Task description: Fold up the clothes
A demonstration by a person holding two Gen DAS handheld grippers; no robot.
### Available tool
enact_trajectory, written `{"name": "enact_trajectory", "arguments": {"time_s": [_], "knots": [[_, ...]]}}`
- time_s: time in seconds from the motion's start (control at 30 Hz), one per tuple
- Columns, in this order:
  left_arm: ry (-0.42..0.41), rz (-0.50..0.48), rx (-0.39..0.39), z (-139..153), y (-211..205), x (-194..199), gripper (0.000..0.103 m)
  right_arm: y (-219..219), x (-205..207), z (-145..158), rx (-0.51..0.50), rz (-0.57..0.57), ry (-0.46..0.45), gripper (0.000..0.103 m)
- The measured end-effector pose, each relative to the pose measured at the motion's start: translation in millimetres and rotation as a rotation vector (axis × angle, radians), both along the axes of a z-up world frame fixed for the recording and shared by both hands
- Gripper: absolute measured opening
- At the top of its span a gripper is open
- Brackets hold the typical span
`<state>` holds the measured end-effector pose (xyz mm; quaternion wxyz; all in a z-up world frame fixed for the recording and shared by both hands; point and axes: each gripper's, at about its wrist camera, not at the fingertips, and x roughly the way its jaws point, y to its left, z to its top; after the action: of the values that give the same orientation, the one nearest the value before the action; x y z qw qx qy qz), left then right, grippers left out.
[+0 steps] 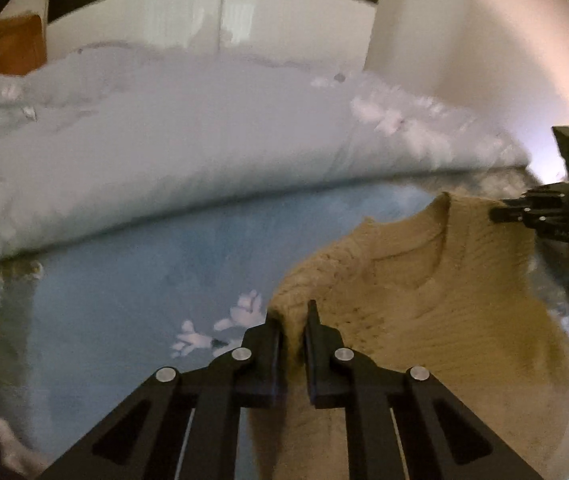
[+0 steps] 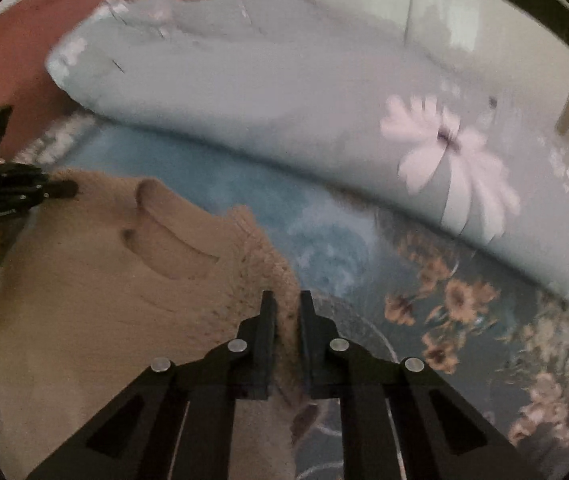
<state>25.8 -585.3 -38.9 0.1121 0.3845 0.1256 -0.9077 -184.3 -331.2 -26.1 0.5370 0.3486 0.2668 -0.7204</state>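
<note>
A beige knit sweater (image 1: 424, 288) hangs stretched between the two grippers above the bed, neckline facing the cameras. My left gripper (image 1: 294, 320) is shut on the sweater's left shoulder edge. My right gripper (image 2: 284, 312) is shut on the sweater (image 2: 104, 288) at its right shoulder edge. The right gripper (image 1: 500, 214) shows at the far right of the left wrist view. The left gripper (image 2: 68, 190) shows at the far left of the right wrist view, pinching the knit.
A blue floral bedsheet (image 1: 144, 280) lies under the sweater. A rolled pale duvet (image 1: 164, 152) with white flowers lies across the bed behind it, seen too in the right wrist view (image 2: 284, 92). White wardrobe doors (image 1: 212, 12) stand behind.
</note>
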Motion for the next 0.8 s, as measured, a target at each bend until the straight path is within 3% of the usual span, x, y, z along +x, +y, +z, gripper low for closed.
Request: {"name": "enact_trajectory", "arguments": {"time_s": [0.23,0.33,0.43,0.57,0.7,0.8], "knots": [[0.187,-0.063,-0.114,86.0,61.9,89.3,0.011,71.4,58.6,80.4,-0.197,0.066,0.085,0.01],[0.241,-0.078,-0.164,100.3,99.3,137.4,0.011,115.0,85.7,93.6,-0.269,0.09,0.092,0.01],[0.272,-0.086,-0.17,99.1,126.9,173.0,0.014,156.0,115.8,90.0,-0.307,0.103,0.086,0.01],[0.283,-0.068,-0.139,76.1,162.6,214.9,0.014,207.5,158.3,66.8,-0.29,0.105,0.063,0.01],[0.257,-0.033,-0.083,43.9,190.9,254.6,0.014,245.0,192.1,32.2,-0.24,0.096,0.026,0.01],[0.188,-0.035,-0.098,24.7,210.5,269.3,0.014,265.8,210.9,3.3,-0.195,0.094,-0.014,0.01]]}}
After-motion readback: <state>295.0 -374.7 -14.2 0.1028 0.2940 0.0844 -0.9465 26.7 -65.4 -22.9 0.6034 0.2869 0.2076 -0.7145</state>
